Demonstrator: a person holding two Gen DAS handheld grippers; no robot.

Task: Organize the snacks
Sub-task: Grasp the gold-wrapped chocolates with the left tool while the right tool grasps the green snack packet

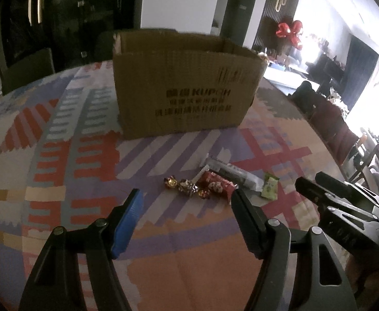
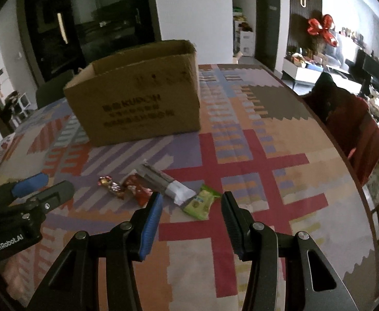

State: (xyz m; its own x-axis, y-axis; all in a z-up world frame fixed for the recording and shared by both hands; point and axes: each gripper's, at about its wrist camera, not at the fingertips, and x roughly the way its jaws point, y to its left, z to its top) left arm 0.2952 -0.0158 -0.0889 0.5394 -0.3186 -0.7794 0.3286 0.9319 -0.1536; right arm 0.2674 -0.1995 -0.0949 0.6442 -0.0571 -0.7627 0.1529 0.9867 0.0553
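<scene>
Showing left claw (image 1: 185,197) & right claw (image 2: 190,199), both parted, nothing gripped, angled down over snack cluster (image 1: 210,184) on counter (image 1: 60,155); green packet (image 2: 199,202) nearest right claw. Open carton (image 1: 184,83) just behind, likely destination for sorting.

Wrapped snacks (image 2: 161,186) lie clustered before an open cardboard box (image 2: 137,103).

My left gripper (image 1: 185,197): black linkage arms with round silver pivot screws, one finger faced with a ribbed blue pad (image 1: 127,223), the other black. My right gripper (image 2: 191,200): same build; the left gripper's housing carries white "GenRobot.AI" lettering in the right wrist view.
</scene>
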